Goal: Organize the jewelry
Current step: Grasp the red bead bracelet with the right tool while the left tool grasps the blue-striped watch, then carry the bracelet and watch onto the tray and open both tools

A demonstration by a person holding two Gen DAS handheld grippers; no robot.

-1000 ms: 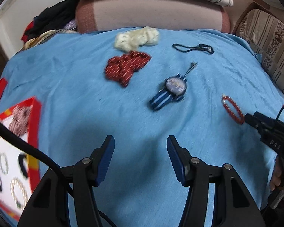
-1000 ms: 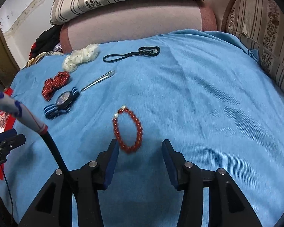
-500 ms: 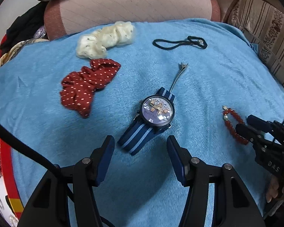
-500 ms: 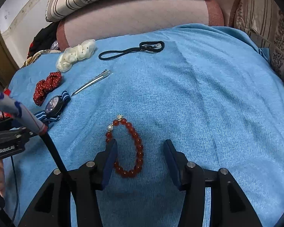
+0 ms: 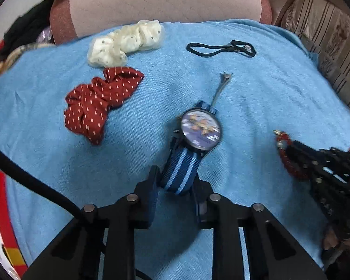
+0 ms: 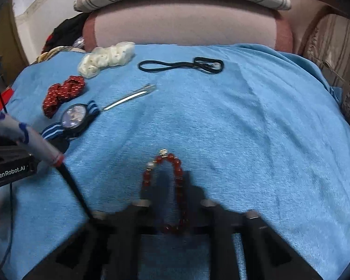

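Both hand-held grippers closing: left (image 5: 176,184) pinches lengthwise watch strap (image 5: 180,171) (dial ahead), right (image 6: 175,200) on bracelet (image 6: 165,186).

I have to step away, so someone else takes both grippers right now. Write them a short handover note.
Left gripper: fingers closing on the striped strap of the watch, which lies on the blue cloth.
Right gripper: fingers closing on the right side of the red bead bracelet, also on the cloth.
Loose on the cloth: red scrunchie, cream scrunchie, black hair tie, metal hair clip.
Red tray sits at the far left.
Done: nothing moved from this batch yet.
Left: lift watch and bracelet, sort them, then the rest.
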